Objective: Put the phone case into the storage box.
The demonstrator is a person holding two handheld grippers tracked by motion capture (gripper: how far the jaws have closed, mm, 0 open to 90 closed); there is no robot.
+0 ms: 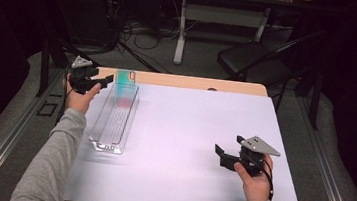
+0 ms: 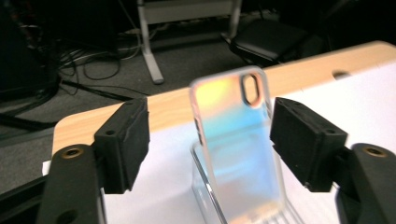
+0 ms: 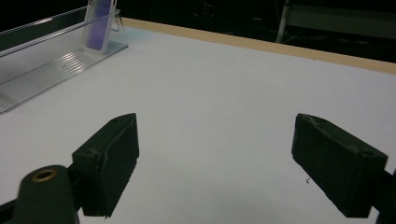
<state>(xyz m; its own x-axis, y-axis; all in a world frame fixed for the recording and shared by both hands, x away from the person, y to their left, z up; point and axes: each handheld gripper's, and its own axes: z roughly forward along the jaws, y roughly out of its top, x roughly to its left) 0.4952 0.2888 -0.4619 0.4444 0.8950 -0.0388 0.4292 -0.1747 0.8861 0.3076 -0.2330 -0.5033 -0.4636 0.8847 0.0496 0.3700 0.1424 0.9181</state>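
An iridescent clear phone case [image 1: 125,86] stands upright, leaning at the far end of a long clear plastic tray [image 1: 111,123] on the left of the white table. My left gripper [image 1: 104,79] is held just left of the case at the table's far-left corner. In the left gripper view the case [image 2: 233,140] sits between the pads [image 2: 123,142]; a gap shows on the left side, so the left gripper [image 2: 210,140] is open. My right gripper [image 1: 221,154] hovers over the table's right side, open with nothing between its jaws. In the right gripper view, the right gripper [image 3: 215,163] looks toward the tray [image 3: 46,60] and case [image 3: 100,23].
The white table cover [image 1: 188,131] stretches between tray and right hand, with a wooden strip [image 1: 203,83] along the far edge. Beyond it stand a black folding chair [image 1: 251,58], desk legs [image 1: 181,30] and floor cables [image 1: 138,31].
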